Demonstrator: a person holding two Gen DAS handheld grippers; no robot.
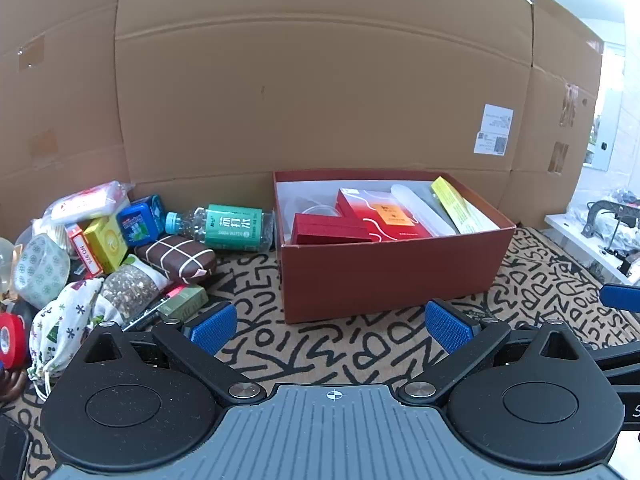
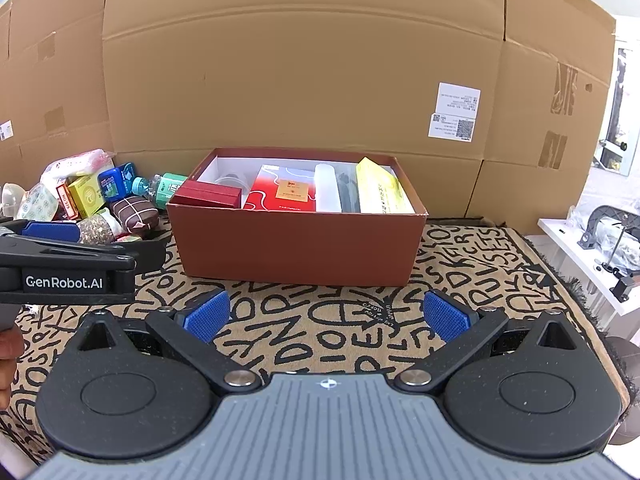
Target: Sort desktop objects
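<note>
A brown open box (image 1: pixel 384 276) stands on the patterned mat; it also shows in the right wrist view (image 2: pixel 296 244). Inside lie a red case (image 1: pixel 328 229), a red-orange packet (image 1: pixel 384 216), a white tube (image 1: pixel 420 208) and a yellow packet (image 1: pixel 456 204). A pile of loose items lies to the left: a green-labelled bottle (image 1: pixel 228 226), a brown pouch (image 1: pixel 176 258), a blue tin (image 1: pixel 138 224), a yellow box (image 1: pixel 105 244). My left gripper (image 1: pixel 330 326) is open and empty, before the box. My right gripper (image 2: pixel 327 316) is open and empty, in front of the box.
A tall cardboard wall (image 1: pixel 320 80) closes the back. A white shelf with tools (image 2: pixel 592 248) stands at the right beyond the mat edge. A red tape roll (image 1: pixel 10 340) and a printed cloth bag (image 1: pixel 64 328) lie at the pile's near side.
</note>
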